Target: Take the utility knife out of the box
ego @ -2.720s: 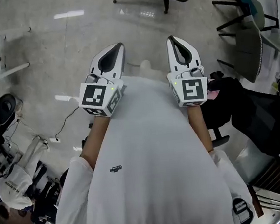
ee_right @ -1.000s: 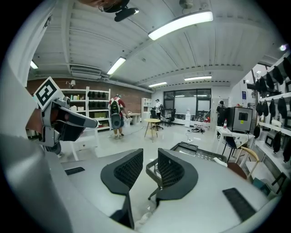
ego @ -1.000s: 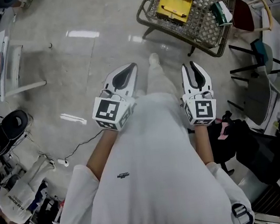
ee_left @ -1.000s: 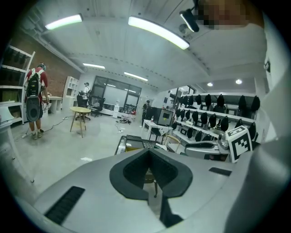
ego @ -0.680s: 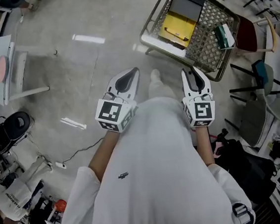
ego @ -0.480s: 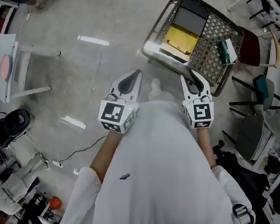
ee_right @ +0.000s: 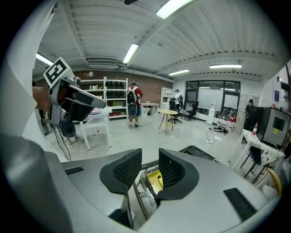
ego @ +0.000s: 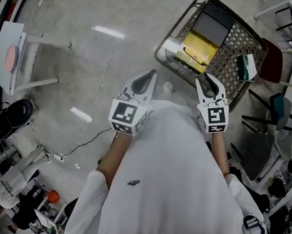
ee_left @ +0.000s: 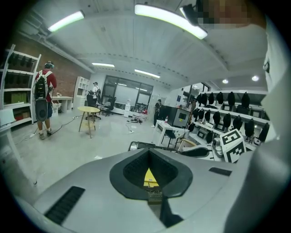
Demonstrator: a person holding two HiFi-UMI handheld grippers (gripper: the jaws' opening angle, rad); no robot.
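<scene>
Head view shows green item [ego: 246, 67]; right gripper view, just yellow box [ee_right: 157, 180].

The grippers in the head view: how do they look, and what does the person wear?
The left gripper and right gripper have pale grey pointed shells, black ribbed pads and each a cube of black-and-white square markers. The person wears a white short-sleeved shirt.
</scene>
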